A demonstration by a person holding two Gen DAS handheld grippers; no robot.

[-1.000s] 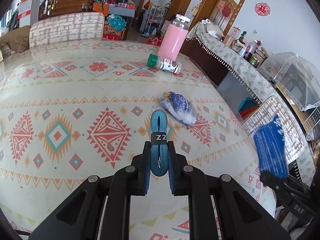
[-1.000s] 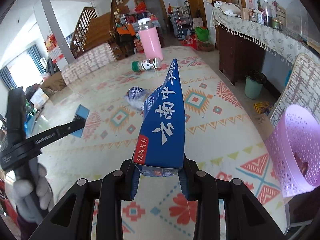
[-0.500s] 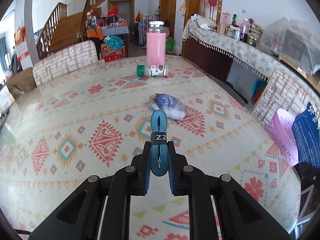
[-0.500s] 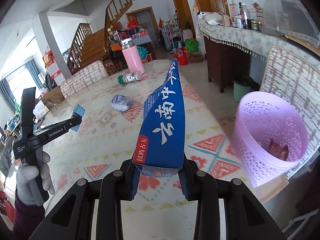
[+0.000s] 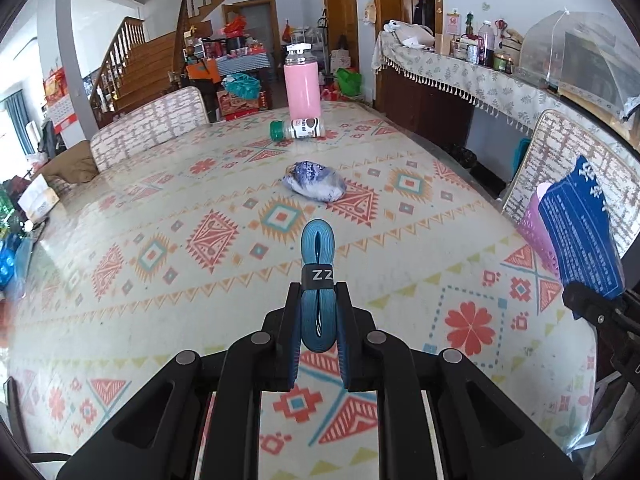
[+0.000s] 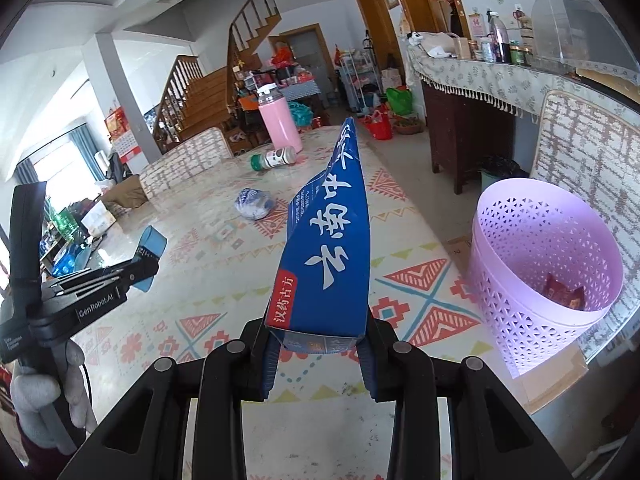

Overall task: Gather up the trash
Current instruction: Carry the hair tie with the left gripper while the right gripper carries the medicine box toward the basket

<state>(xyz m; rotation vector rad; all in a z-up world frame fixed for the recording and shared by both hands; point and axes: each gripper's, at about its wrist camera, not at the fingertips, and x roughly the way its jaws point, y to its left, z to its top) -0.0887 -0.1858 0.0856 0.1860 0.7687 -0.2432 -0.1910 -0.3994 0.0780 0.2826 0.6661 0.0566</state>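
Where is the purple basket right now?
In the right wrist view the purple basket sits off the table's right edge, right of the blue box, beside a chair.

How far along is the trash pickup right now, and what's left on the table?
Done: one red wrapper lies in the purple basket. In hand: the right gripper clamps a blue carton beside the basket; the left gripper clamps a folded blue strap. Left on the table: a crumpled blue-white wrapper and a toppled green-capped bottle.

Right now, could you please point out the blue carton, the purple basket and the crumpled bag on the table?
blue carton (image 6: 332,256): right wrist view, printed front face.
purple basket (image 6: 516,320): right wrist view, perforated outer wall.
crumpled bag (image 5: 315,181): left wrist view, middle of bundle.
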